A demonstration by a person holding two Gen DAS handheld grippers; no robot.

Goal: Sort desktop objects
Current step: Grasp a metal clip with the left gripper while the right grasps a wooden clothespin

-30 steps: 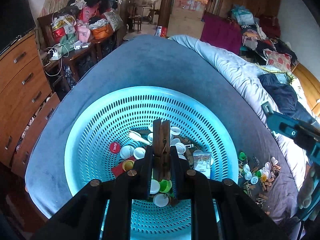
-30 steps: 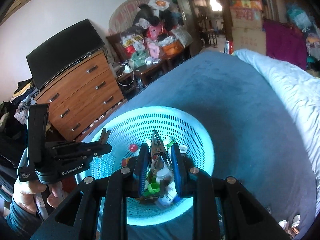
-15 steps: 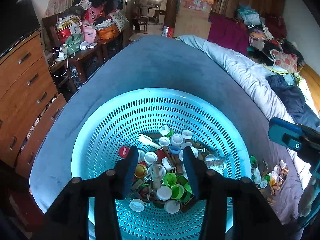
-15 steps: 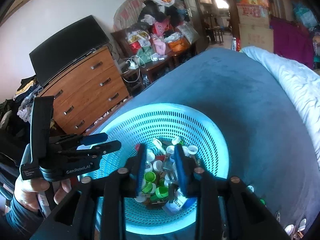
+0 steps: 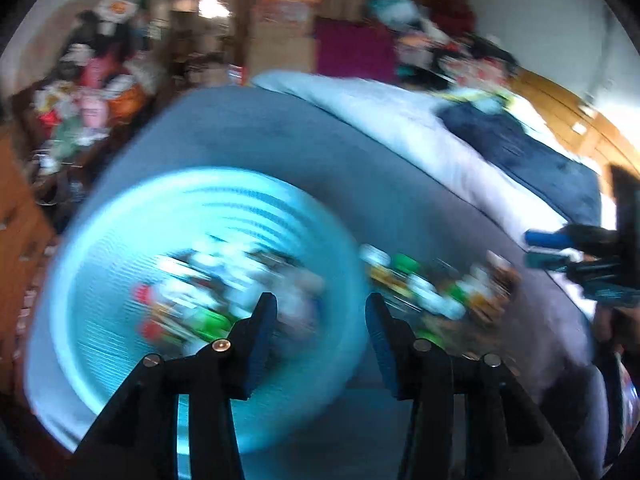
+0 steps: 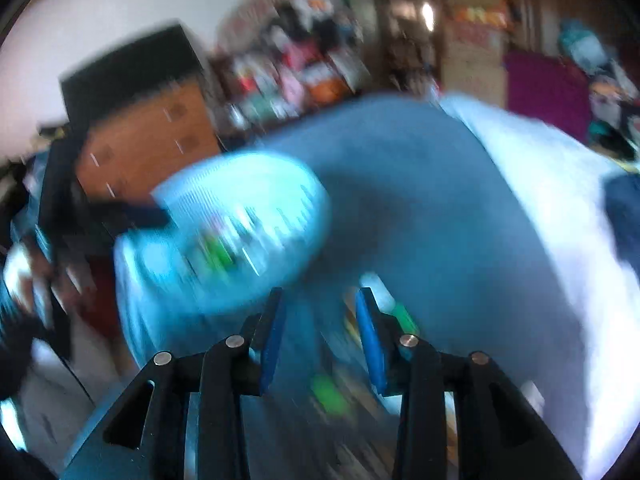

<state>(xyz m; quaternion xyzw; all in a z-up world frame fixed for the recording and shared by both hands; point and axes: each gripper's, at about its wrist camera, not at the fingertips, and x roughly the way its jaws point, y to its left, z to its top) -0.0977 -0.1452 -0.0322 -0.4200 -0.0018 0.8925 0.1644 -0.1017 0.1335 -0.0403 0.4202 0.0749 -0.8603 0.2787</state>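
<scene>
Our left hand-held gripper (image 5: 318, 320) is spread wide and empty, and so is our right hand-held gripper (image 6: 319, 316). Both views are blurred. The left one points at the gap between the blue basket (image 5: 120, 248) of caps and the loose pile (image 5: 436, 288) on the bed (image 5: 280, 136), likely heading for another piece.

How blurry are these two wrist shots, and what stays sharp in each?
Left wrist view: heavy motion smear over the basket and loose pile; only the open left hand-held gripper is crisp. Right wrist view: the same streaking, basket smeared, the open right hand-held gripper sharp; both bulge fisheye-style.
</scene>
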